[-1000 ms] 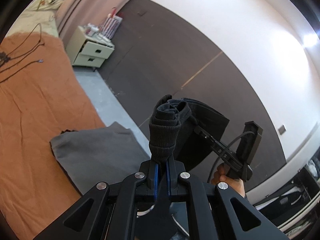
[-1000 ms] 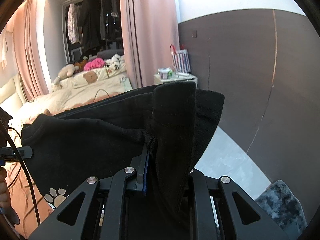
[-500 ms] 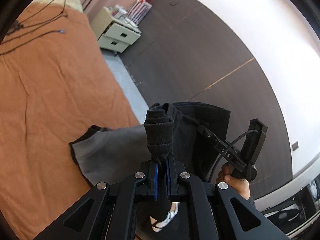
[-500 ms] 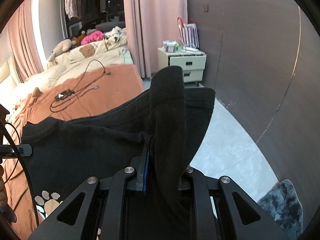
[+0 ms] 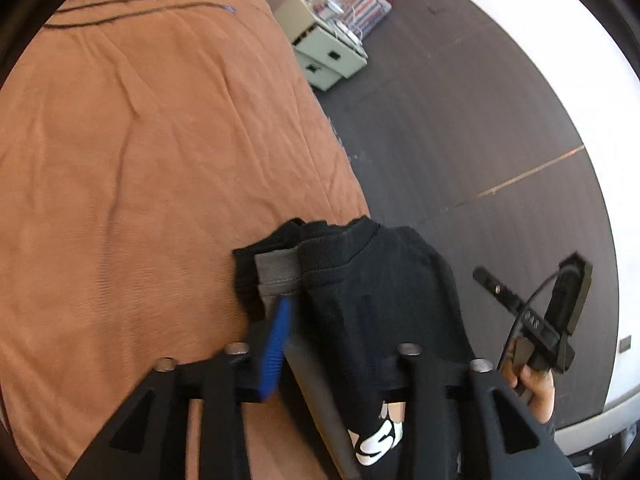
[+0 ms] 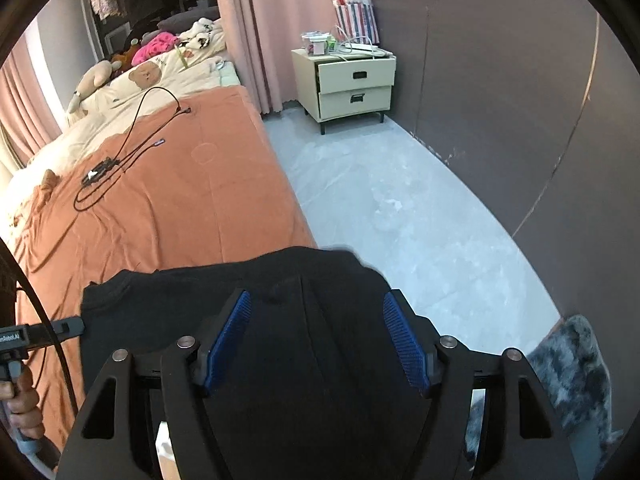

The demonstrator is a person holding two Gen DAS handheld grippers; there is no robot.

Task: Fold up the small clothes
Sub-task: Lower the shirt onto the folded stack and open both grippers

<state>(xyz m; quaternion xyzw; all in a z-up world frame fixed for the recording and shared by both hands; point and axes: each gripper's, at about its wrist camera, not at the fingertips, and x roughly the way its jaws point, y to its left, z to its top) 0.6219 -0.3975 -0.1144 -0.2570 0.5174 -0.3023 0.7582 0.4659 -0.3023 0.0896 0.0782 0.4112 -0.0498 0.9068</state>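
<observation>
A black small garment point(image 5: 384, 292) with a white print lies folded on a grey garment point(image 5: 278, 268) at the edge of the orange bedspread point(image 5: 140, 160). My left gripper point(image 5: 340, 344) hangs just above it, jaws opening. Its left blue pad point(image 5: 276, 344) is bare and the cloth covers the other finger. In the right wrist view the same black garment point(image 6: 312, 360) lies slack between the two blue pads point(image 6: 404, 344) of my right gripper point(image 6: 316, 340). Those jaws are opening too, and neither pad presses on the cloth. A hand holds my right gripper point(image 5: 532, 320) to the right.
Black cables point(image 6: 120, 160) lie further up the bed, with plush toys and pillows point(image 6: 152, 64) beyond. A cream bedside cabinet point(image 6: 352, 84) with a striped bag point(image 6: 356, 12) stands by the dark wall. Grey floor point(image 6: 380, 200) runs beside the bed, with a fluffy rug point(image 6: 572, 364) at the right.
Both grippers came down towards the bed edge with the black garment pinched in them. Now both pairs of jaws have parted, and the garment rests on the grey one.
</observation>
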